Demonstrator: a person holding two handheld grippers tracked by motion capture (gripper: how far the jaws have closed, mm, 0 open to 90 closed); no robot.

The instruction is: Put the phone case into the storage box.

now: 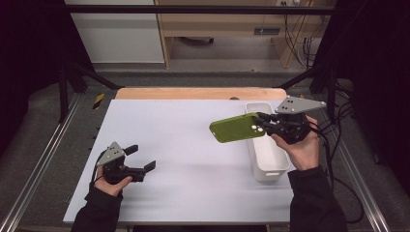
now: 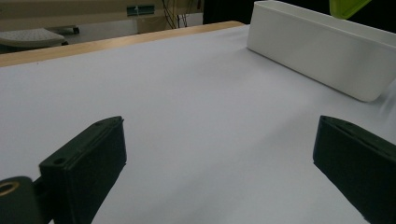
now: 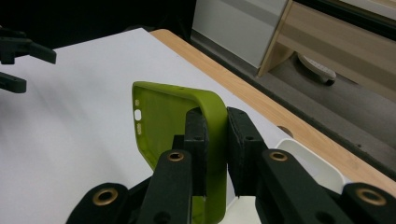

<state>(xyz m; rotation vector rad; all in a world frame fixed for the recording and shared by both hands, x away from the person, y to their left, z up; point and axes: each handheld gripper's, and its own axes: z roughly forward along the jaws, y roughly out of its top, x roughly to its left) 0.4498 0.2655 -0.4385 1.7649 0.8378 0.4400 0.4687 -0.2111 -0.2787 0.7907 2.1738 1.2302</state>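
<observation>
An olive-green phone case (image 1: 235, 128) hangs in the air over the table's right side, partly above the white bin (image 1: 273, 159). My right gripper (image 1: 263, 124) is shut on its edge, and the right gripper view shows the case's wall (image 3: 215, 140) pinched between the two black pads, its hollow side facing left. At the front left of the table my left gripper (image 1: 143, 157) rests low, held in a hand, jaws wide apart with nothing between them. Its own view looks along bare white tabletop, with a tip of the green case (image 2: 348, 7) at the top right.
The long white bin (image 2: 322, 49) lies along the table's right side, and I cannot see anything in it. A white sheet (image 1: 183, 159) covers the table, with a wooden strip (image 1: 198, 93) at the far edge. Metal frame rails (image 1: 38, 164) run along both sides.
</observation>
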